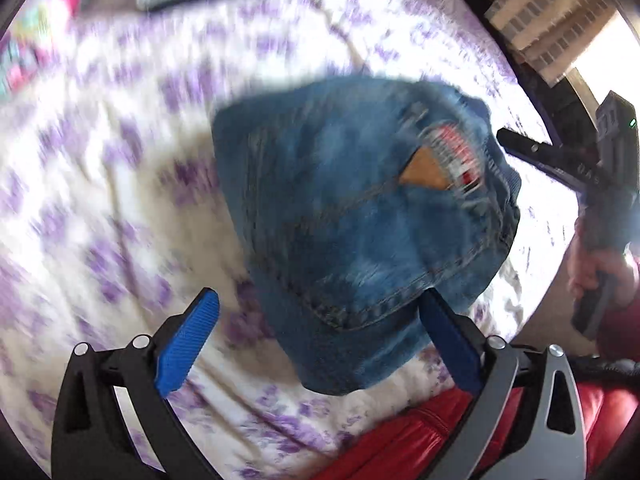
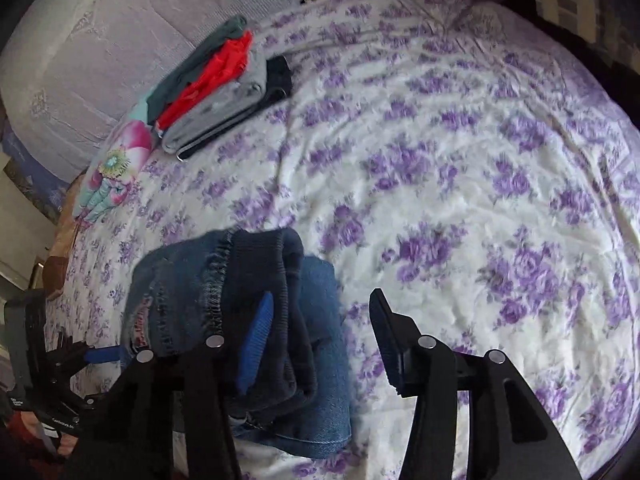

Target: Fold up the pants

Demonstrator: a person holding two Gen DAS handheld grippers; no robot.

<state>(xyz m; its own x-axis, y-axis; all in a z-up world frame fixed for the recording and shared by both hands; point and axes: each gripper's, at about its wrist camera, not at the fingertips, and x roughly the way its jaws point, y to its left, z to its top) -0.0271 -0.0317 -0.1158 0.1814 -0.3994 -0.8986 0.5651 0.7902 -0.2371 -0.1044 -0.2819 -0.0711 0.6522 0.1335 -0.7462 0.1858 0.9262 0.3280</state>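
The pants (image 1: 360, 216), blue denim, sit as a folded bundle on the floral bedsheet (image 1: 120, 200), near edge of the bed, close to the person's red jacket (image 1: 420, 440). In the left wrist view the bundle lies straight ahead of the left gripper (image 1: 320, 344), long axis running from near-centre up to far-right, w/ the label end far-right and a stitched hem edge nearest the tool. Left gripper is spread about as wide as it goes: left pad on bare sheet, apart from the denim; right pad at the bundle's near-right edge, maybe brushing or tucked under it, can't tell thru the blur. Nothing pinched, so released. Right gripper (image 2: 320, 340) comes at the same bundle from the other side: in its view the pants (image 2: 240, 320) lie near-left, stacked fold layers facing the cam. Its jaws are roughly half spread; the left blue pad lies against the dark folded layers, the right pad hangs over sheet, well clear of cloth. So not clenched on anything, touching on one side at most. Both tools are near the bundle; left one looks better centred on it. My read: folding is about done, next move is likely a tidy-up or carrying the bundle to the stack of folded clothes (image 2: 224, 92) at far-left.
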